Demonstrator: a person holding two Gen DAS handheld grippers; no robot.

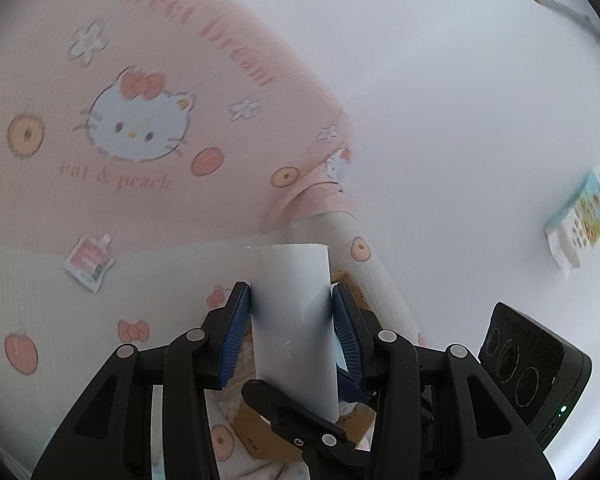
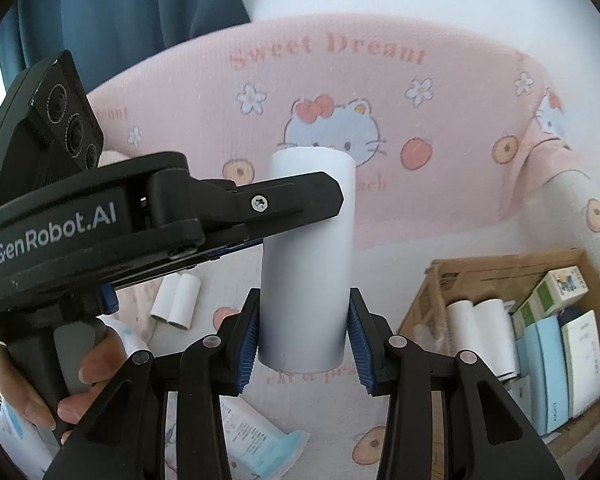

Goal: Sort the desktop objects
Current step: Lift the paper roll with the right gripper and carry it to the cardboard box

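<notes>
I am gripping a plain white tube (image 2: 306,264) with both grippers, its top rim slightly ragged. My right gripper (image 2: 303,344) is clamping its lower end, my left gripper (image 1: 292,332) its middle, above the cardboard box (image 2: 500,266).

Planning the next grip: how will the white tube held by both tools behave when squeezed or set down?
The tube looks hollow and thin-walled, so probably light and crushable under a hard squeeze. Its smooth round side may slip between the right tool's pads, and roll if laid down like the tubes on the cloth.
</notes>
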